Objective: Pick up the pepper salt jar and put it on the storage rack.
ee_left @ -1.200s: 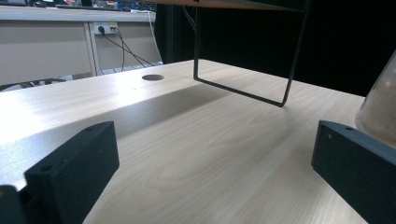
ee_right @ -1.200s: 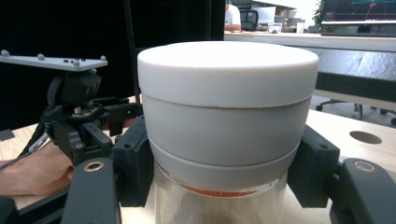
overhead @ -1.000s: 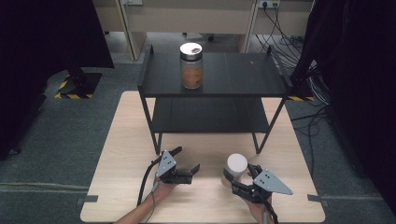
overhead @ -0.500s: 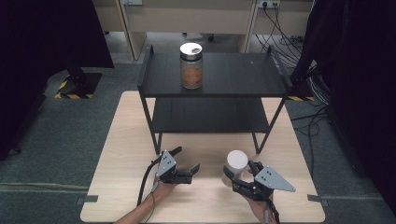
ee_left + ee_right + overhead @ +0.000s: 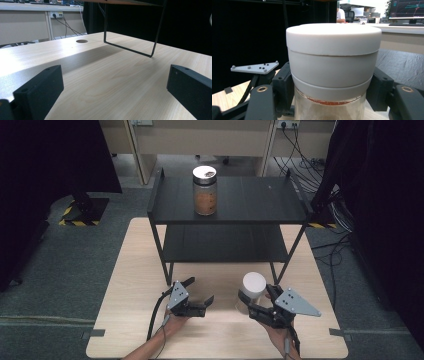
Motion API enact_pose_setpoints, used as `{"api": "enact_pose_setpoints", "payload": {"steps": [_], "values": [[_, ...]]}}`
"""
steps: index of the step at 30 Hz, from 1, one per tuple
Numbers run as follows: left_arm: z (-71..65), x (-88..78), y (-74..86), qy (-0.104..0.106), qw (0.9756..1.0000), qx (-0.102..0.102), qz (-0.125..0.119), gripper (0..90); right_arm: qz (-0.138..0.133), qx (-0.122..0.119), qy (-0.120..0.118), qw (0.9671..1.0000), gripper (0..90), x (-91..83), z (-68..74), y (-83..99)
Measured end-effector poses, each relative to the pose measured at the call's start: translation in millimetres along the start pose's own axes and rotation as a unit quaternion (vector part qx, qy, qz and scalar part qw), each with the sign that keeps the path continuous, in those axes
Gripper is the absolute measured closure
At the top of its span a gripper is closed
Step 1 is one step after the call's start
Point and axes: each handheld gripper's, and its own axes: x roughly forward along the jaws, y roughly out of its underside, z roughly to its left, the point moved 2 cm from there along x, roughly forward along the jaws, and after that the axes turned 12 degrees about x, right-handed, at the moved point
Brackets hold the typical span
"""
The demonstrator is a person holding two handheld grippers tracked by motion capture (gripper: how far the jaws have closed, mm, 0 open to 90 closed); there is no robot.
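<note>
A glass jar with a wide white lid [image 5: 254, 284] hangs just above the wooden table [image 5: 135, 270] at the front right, with my right gripper [image 5: 256, 296] shut on it below the lid. The right gripper view has the jar [image 5: 333, 62] up close, and both black pads [image 5: 284, 85] press on its glass sides. My left gripper [image 5: 200, 291] stands open low over the table at the front left, and nothing lies between its jaws [image 5: 115, 92]. A second jar [image 5: 205, 192] with a silver lid and brown contents stands on the top of the black shelf [image 5: 260, 200].
The black two-tier shelf stands on the far half of the table, its thin legs [image 5: 130, 47] just beyond my grippers. Its lower tier [image 5: 225, 245] is bare. A round hole [image 5: 81, 41] is cut in the tabletop. Grey floor and dark curtains surround the table.
My right gripper has lifted a little with the white-lidded jar in it. The left gripper has stayed where it was.
</note>
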Motion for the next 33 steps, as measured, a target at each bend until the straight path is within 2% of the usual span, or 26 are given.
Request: {"api": "enact_pose_setpoints", "payload": {"steps": [6,10,19,23,33], "values": [[0.0,0.0,0.0,0.000,1.0000,0.000,0.000,0.3,-0.002,0.004,0.000,1.0000,35.6,-0.1,-1.7,-14.8],[0.0,0.1,0.0,0.000,1.0000,0.000,0.000,0.3,-0.003,-0.001,-0.002,1.0000,35.6,0.2,-0.2,-26.1],[0.0,0.1,0.0,0.000,1.0000,0.000,0.000,0.3,-0.006,0.004,-0.013,0.9999,35.6,3.0,0.1,-47.1],[-0.1,0.1,0.1,0.000,1.0000,0.000,0.000,0.3,-0.009,-0.005,-0.009,0.9999,35.5,3.7,2.7,-56.1],[-0.4,0.3,0.3,-0.001,1.0000,-0.001,-0.001,0.3,-0.014,-0.010,-0.011,0.9998,35.6,5.0,4.5,-81.7]]}}
